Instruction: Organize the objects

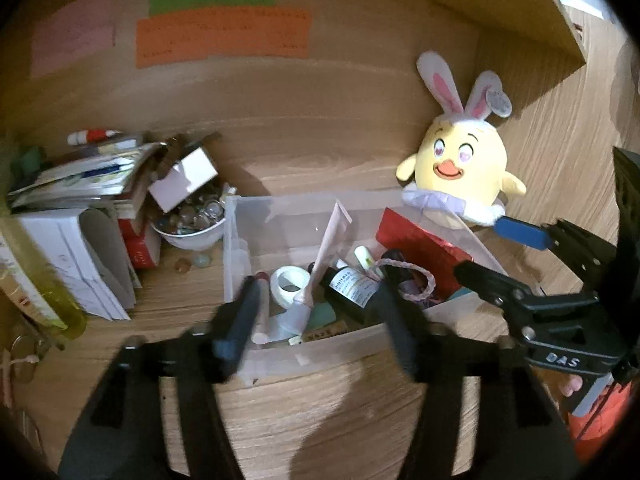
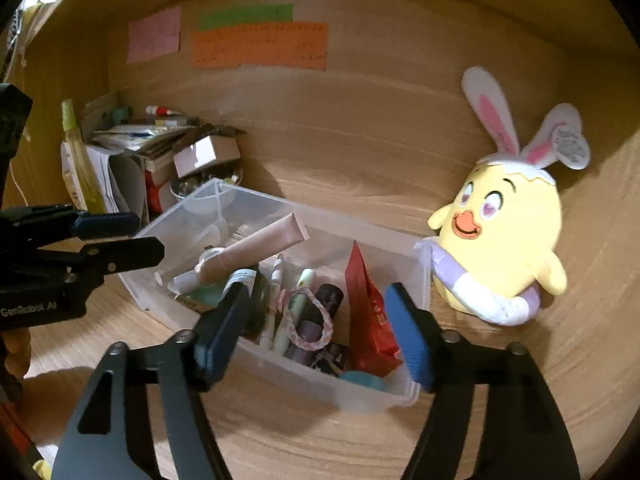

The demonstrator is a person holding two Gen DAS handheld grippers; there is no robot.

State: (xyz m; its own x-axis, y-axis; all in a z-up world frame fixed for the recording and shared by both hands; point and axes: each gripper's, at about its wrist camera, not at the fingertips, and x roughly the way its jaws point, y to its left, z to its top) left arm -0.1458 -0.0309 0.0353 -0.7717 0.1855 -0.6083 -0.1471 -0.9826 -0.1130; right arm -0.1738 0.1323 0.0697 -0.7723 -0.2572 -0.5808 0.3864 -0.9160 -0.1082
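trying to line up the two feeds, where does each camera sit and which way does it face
Left wrist: on the left gripper, looking forward and down at the clear bin; own open fingers, the right gripper at right.
Right wrist: on the right gripper, facing the bin from its right; own open fingers, the left gripper at left.
Shared: bin, chick toy, wall notes.

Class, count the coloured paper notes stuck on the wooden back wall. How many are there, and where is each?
3. The pink note is farthest left; the green note is right of it, directly above the orange note, which overlaps its lower edge. None appears hidden.
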